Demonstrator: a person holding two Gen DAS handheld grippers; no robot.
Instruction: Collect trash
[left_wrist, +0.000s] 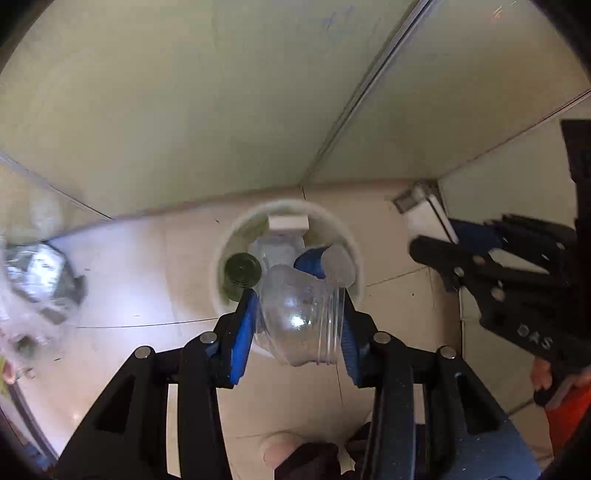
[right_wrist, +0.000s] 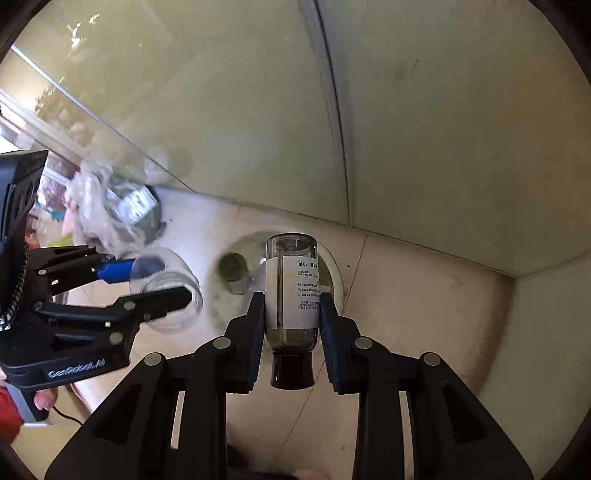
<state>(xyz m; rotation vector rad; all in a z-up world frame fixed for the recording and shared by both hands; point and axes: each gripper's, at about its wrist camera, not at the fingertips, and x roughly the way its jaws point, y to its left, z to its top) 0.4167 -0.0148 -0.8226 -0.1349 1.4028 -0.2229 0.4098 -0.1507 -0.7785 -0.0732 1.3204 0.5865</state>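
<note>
holding a clear cup (left_wrist: 301, 314) in my left gripper (left_wrist: 295, 325), pads squeezing its sides; right gripper (right_wrist: 293, 317) clamps a labelled bottle (right_wrist: 292, 291) (cap toward me); both hang above the white bin (left_wrist: 236, 229), other trash inside.

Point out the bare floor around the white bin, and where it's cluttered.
Bare tile lies between the white bin and the plastic bag pile, and between bin and corner walls in the right wrist view. Crowded: inside the bin and around that pile.

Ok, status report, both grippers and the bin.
Left gripper shut on clear cup. Right gripper shut on labelled bottle. Both above white bin, already part full. Nothing blocking.
</note>
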